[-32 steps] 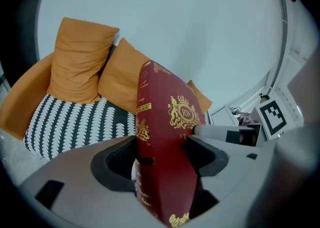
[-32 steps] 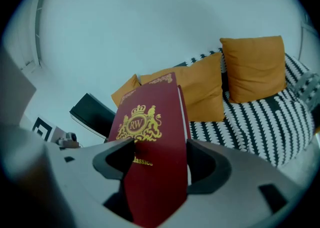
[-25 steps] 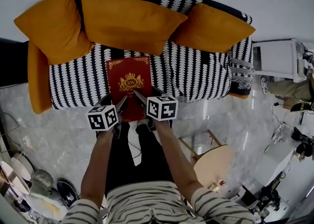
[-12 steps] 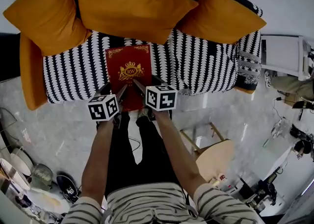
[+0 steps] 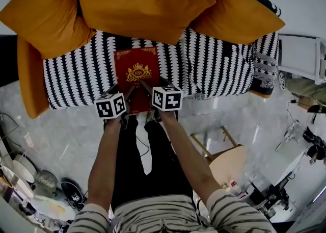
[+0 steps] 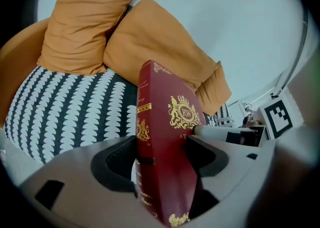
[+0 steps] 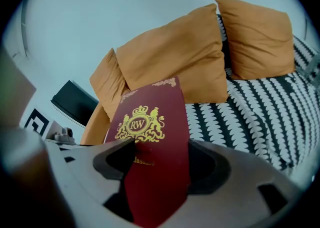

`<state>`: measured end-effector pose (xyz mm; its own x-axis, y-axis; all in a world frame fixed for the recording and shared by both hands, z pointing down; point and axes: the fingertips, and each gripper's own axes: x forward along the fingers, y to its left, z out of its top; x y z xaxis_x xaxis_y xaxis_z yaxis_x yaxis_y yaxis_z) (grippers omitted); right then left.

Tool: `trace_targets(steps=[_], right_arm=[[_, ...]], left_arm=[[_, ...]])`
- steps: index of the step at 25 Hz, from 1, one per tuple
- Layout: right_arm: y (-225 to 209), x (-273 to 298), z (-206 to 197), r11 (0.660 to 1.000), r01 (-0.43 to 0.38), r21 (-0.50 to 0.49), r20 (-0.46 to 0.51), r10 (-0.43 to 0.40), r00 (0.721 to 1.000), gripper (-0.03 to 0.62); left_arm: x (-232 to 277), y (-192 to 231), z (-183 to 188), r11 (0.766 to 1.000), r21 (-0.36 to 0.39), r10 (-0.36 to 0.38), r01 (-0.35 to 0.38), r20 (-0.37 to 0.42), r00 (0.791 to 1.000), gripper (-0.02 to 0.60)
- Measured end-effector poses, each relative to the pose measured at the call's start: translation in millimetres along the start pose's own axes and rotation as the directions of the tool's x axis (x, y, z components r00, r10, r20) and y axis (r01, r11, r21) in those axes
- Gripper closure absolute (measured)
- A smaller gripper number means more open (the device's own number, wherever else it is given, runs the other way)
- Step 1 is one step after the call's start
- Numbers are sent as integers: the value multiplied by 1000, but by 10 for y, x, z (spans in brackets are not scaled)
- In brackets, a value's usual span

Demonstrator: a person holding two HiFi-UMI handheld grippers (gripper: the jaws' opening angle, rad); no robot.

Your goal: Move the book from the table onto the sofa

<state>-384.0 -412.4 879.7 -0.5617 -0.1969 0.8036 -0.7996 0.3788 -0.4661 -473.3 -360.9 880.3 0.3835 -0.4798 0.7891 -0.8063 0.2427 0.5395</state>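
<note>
The dark red hardback book with a gold crest is gripped at its near edge by both tools: the left gripper is clamped on the spine side and the right gripper on the other corner. It sits over the front of the black-and-white patterned sofa; I can't tell whether it's touching the seat. Behind it, three orange cushions lean on the backrest.

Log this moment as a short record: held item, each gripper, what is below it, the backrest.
held item: red book with a gold crest, gripped at its near end
left gripper: shut on the book
right gripper: shut on the book
below the book: black-and-white sofa seat; contact cannot be told
backrest: three orange cushions in a row
</note>
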Motion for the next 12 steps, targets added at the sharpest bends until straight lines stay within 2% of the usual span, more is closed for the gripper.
trace_targets(steps=[12], right_arm=[[-268,521,-155,999,23,23,-58,-21,998,261]], left_arm=[[498,332,-95,1000,-19,-7,5,-60,998,258]])
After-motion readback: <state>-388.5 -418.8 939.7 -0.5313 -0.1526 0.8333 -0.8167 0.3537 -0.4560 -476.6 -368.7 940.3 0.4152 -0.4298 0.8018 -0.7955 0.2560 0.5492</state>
